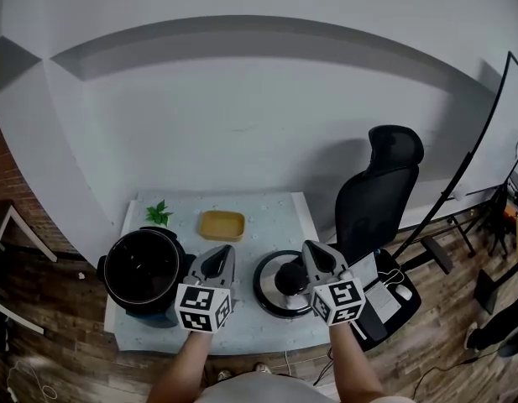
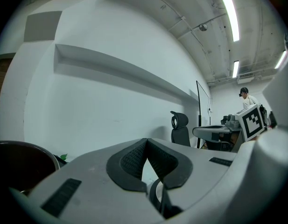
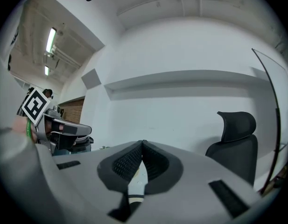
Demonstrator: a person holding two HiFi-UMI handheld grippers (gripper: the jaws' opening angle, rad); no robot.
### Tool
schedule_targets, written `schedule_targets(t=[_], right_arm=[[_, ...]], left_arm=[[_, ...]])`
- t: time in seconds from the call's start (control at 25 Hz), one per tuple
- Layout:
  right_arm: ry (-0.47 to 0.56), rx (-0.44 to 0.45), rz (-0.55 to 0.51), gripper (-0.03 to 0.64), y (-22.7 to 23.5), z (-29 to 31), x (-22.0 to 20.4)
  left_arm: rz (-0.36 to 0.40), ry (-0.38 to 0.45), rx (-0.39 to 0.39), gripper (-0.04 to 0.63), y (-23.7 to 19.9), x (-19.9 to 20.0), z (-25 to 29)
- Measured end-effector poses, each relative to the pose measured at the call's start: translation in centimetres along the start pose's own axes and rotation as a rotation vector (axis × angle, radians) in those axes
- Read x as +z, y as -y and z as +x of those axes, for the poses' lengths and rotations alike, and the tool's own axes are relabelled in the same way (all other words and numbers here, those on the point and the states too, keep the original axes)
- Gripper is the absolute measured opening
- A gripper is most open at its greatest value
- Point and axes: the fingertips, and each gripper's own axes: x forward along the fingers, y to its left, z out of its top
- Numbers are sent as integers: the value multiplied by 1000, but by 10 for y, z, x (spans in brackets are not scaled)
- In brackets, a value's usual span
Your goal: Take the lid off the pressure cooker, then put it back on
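The open black pressure cooker pot (image 1: 143,269) stands at the table's left end; its rim (image 2: 22,164) shows at the lower left of the left gripper view. The round lid (image 1: 267,285) with a black knob lies flat on the table to the pot's right. My left gripper (image 1: 222,254) hovers between pot and lid, shut, nothing held; its tips (image 2: 146,141) meet against the wall behind. My right gripper (image 1: 311,250) hangs over the lid's right side, also shut and empty (image 3: 143,143).
A yellow dish (image 1: 222,224) and a green sprig (image 1: 159,213) sit at the back of the light-covered table (image 1: 267,217). A black office chair (image 1: 376,191) stands right of the table. A white wall is behind. A person (image 2: 246,97) stands far off.
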Motion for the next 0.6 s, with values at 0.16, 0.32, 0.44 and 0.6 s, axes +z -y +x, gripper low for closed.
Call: schedule_targets(t=[0.16,0.32,0.44,0.6], right_arm=[[-2,3,6,0,0,1,-1],[-4,5,3,2,0,3,-2],[-6,5,6,2,1,4,-4],[-24,10,17,10,3,8,-11]], left_arm=[[5,1,-2,12,0,2,0],[3,-5,-4,12,1,1,1],[1,-9,-7,12,2,-1,2],[2,-12,-10,13,3,-2,2]])
